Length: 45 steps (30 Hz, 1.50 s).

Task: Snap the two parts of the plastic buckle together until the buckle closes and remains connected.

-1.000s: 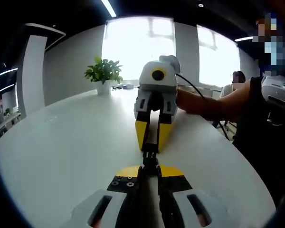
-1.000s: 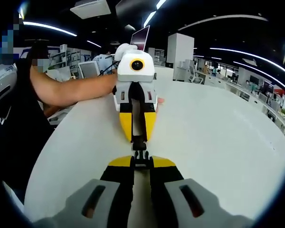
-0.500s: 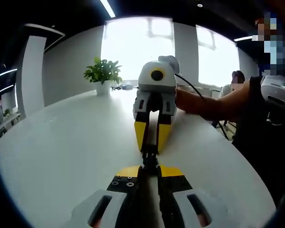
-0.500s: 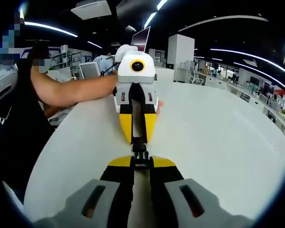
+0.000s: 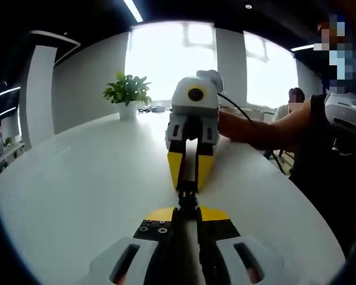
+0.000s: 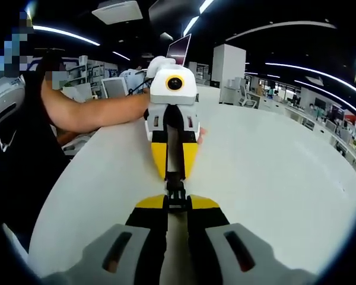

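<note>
A small black plastic buckle (image 5: 188,198) hangs just above the white table (image 5: 77,178), held between two yellow-tipped grippers that face each other nose to nose. In the left gripper view my left gripper (image 5: 188,210) rises from the bottom, shut on the near buckle part. The right gripper (image 5: 188,186) comes from the far side, shut on the other part. In the right gripper view the buckle (image 6: 176,191) sits between my right gripper (image 6: 177,205) and the left gripper (image 6: 174,174). The two parts touch end to end; I cannot tell whether they are latched.
A person's forearm (image 5: 267,127) reaches in from the right, and a forearm (image 6: 95,110) from the left in the right gripper view. A potted plant (image 5: 129,92) stands at the table's far side. The round table's edge (image 6: 59,196) curves near the person's dark clothes.
</note>
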Each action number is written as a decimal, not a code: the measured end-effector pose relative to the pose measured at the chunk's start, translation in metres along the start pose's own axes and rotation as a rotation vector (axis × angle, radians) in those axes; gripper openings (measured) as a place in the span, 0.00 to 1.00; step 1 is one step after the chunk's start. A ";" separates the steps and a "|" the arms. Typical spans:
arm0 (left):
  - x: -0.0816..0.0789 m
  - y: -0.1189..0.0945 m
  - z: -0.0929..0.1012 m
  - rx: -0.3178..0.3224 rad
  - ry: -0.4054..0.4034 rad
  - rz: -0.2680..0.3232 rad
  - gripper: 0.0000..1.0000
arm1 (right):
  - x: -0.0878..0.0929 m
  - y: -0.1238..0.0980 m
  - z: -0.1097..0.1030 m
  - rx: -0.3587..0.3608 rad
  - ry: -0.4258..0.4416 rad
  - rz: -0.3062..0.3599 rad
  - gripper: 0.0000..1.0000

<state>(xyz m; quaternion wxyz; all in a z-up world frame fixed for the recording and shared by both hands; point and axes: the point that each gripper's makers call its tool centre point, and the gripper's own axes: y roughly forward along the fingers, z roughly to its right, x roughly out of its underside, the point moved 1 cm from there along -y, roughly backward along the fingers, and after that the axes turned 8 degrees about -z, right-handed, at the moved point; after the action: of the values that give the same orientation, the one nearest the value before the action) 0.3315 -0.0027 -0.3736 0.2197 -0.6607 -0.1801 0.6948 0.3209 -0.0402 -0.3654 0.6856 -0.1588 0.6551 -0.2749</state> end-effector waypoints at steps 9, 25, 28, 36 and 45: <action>0.000 0.000 0.001 0.001 0.002 0.002 0.11 | 0.000 0.002 -0.001 -0.001 -0.010 0.001 0.11; -0.001 0.001 0.001 -0.002 0.012 -0.001 0.10 | 0.001 0.002 -0.003 0.001 -0.020 0.004 0.11; -0.001 0.001 0.002 0.006 0.021 -0.001 0.10 | 0.001 0.002 -0.004 -0.009 -0.023 0.007 0.11; -0.002 0.004 0.006 0.027 0.022 -0.004 0.10 | 0.000 0.003 -0.007 -0.032 -0.026 0.005 0.11; -0.003 0.003 0.004 0.017 0.020 -0.009 0.10 | 0.000 0.003 -0.005 -0.029 -0.015 0.001 0.10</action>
<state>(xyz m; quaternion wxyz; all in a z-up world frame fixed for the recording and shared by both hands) 0.3270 -0.0073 -0.3722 0.2304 -0.6648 -0.1749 0.6888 0.3168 -0.0367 -0.3676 0.6882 -0.1701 0.6541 -0.2639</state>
